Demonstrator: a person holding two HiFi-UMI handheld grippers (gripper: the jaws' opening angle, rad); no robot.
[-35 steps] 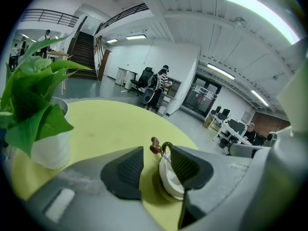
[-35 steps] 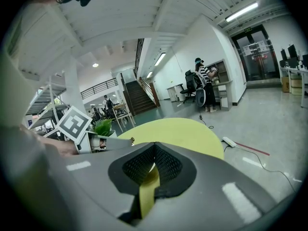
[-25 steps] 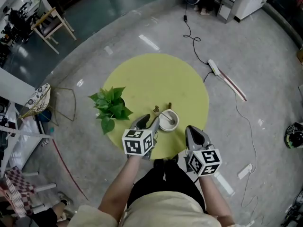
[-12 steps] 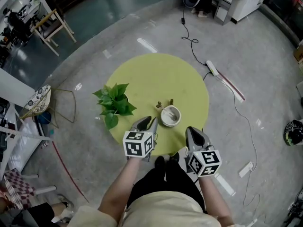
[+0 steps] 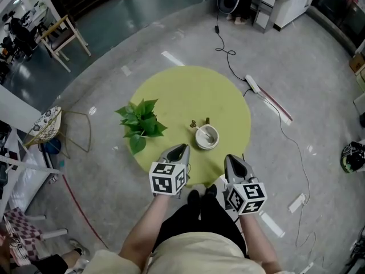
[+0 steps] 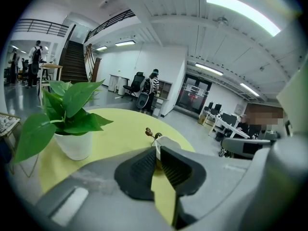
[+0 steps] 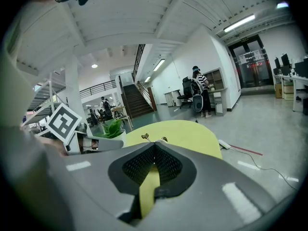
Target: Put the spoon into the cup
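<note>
Left gripper [image 5: 182, 148] had backed off the cup [image 5: 206, 138] to the table's [image 5: 188, 90] near edge — jaws just closing, down to a thin slit, nothing between them. Right gripper [image 5: 231, 158] sat at the same edge, further right, jaws together and empty. Spoon [image 5: 209, 133] lay inside the cup, right of the table's middle, toward the near edge. Potted plant [image 5: 141, 124] stood by the left edge — apart from both grippers.
</note>
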